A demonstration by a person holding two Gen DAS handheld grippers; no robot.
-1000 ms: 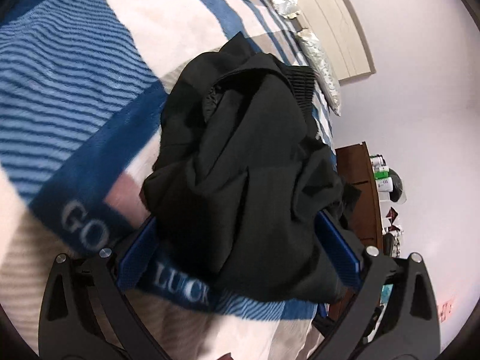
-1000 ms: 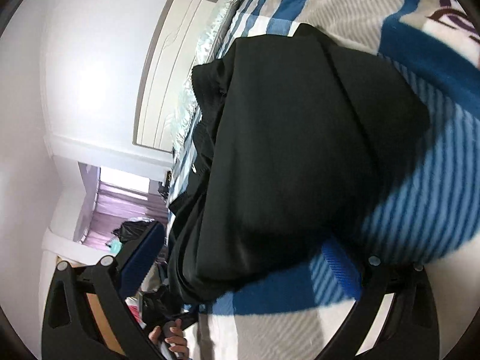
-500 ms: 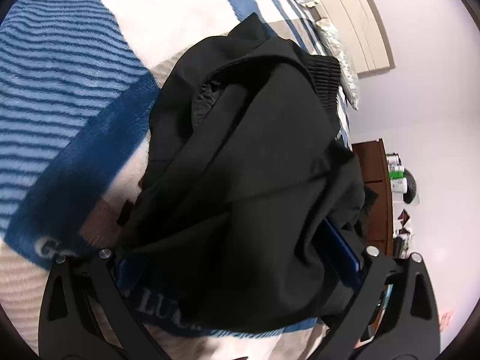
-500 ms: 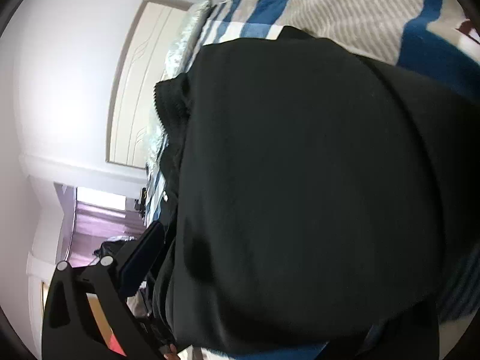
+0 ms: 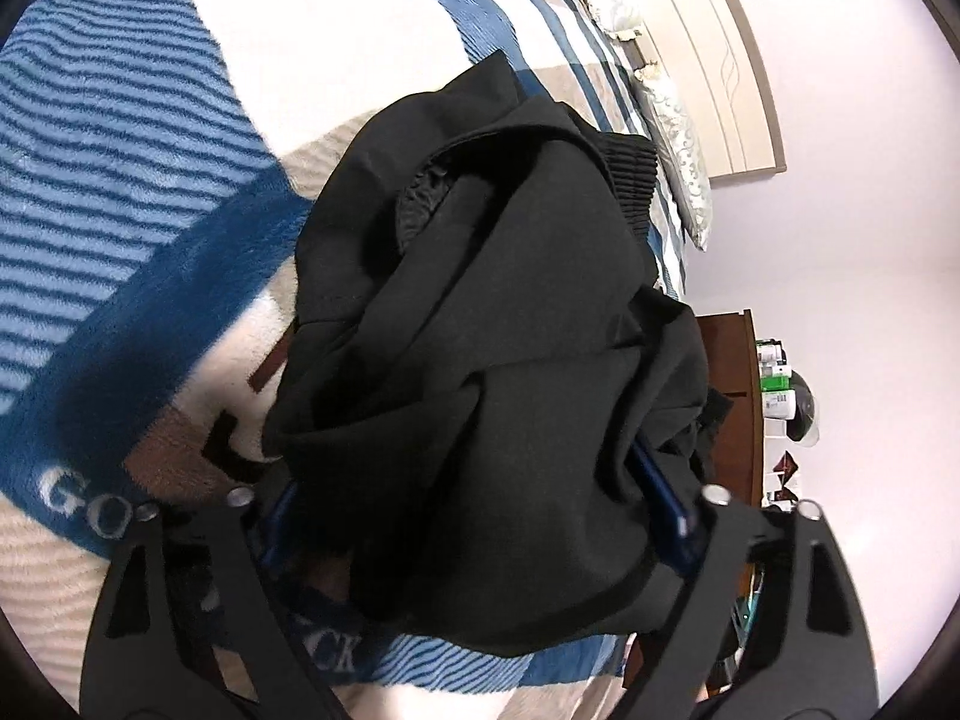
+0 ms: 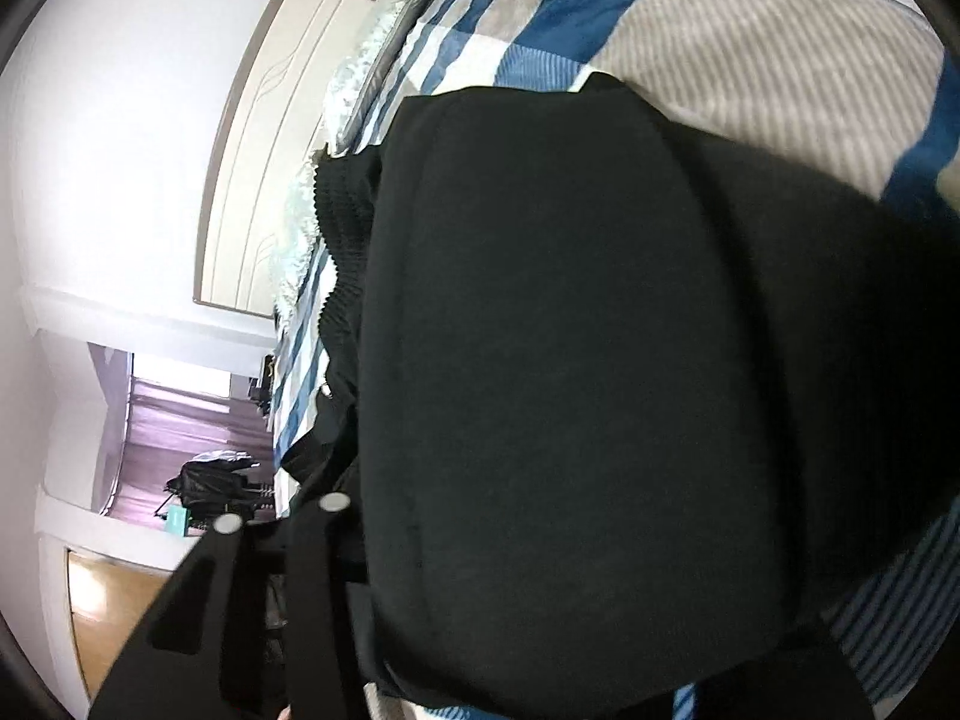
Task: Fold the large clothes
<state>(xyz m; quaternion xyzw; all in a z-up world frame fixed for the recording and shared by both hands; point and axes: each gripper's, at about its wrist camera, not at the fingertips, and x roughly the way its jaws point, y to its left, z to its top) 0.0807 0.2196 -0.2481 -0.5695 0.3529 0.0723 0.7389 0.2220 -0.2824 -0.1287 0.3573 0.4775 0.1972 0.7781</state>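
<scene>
Left fingers (image 5: 663, 498): blue pads on either side of a thick wad of the black garment (image 5: 492, 324), and they've just been closing in on it. The cloth fills the gap and bulges over both pads, so I read it as clamped on the garment's near edge. Left gripper (image 5: 474, 516) sits at the end of the garment nearest the camera, farthest from the headboard (image 5: 738, 78).

Right fingers (image 6: 336, 546): only one is visible, at the garment's left edge; the other is buried under the black cloth. They've just been closing too, with cloth between them. Whether the pads actually bite, I can't tell. Right gripper (image 6: 480, 588) is also at the garment's near end.

Garment position: on the bed's blue-and-white striped blanket (image 5: 120, 180), ribbed hem or cuff (image 6: 342, 228) pointing toward the headboard and pillows (image 5: 684, 150).

Progress, my read:
- Left-wrist view shows a crumpled heap with layers twisted and lining showing, not a flat fold.
- Right-wrist view shows one smooth panel, but it's too close to see edges.
- So: early. Both grippers look to be taking hold of the near edge.
- Left to do: lift and spread it flat, square the sleeves, make the folds.

Risk: a bunched grab may take several layers.
</scene>
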